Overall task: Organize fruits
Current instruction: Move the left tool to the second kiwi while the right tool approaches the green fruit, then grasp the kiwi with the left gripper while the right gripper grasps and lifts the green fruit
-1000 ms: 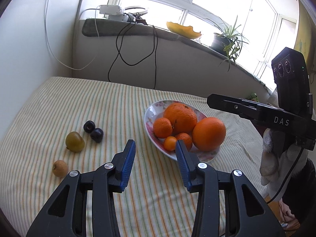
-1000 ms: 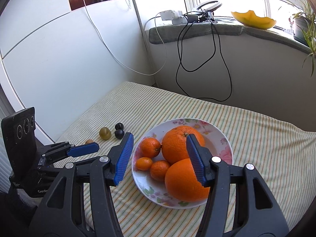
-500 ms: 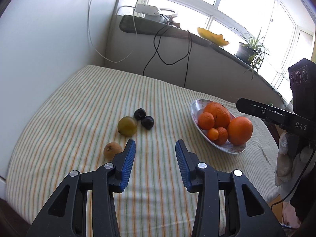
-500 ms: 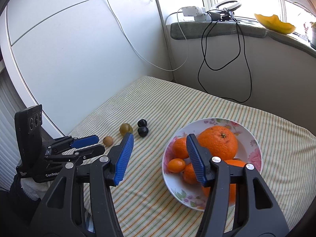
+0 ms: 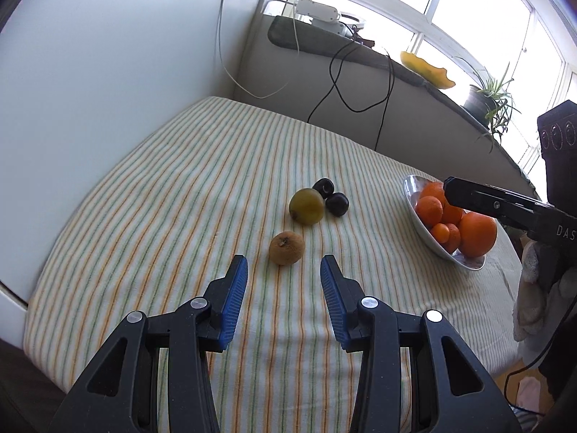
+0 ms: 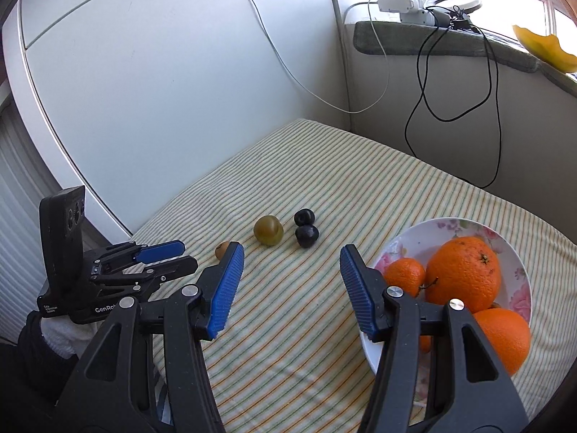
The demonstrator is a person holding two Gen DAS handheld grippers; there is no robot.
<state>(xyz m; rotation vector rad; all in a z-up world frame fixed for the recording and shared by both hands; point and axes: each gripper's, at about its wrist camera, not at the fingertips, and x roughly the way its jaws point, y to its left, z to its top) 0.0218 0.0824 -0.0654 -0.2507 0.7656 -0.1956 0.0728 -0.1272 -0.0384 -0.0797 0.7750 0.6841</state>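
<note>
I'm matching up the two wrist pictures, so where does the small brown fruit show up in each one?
Left wrist: the brown fruit lies just ahead of the open left gripper, near picture centre.
Right wrist: the same fruit sits left of centre, partly hidden behind a blue finger.
Shared landmark: the green fruit just beyond it.

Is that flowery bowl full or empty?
Fairly full: the flowery bowl holds several oranges, large and small, while four other fruits lie outside on the striped cloth.

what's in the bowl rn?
The bowl holds only oranges: two big, at least three small. The right gripper, open, covers its near rim, so anything tucked there is hidden.
</note>
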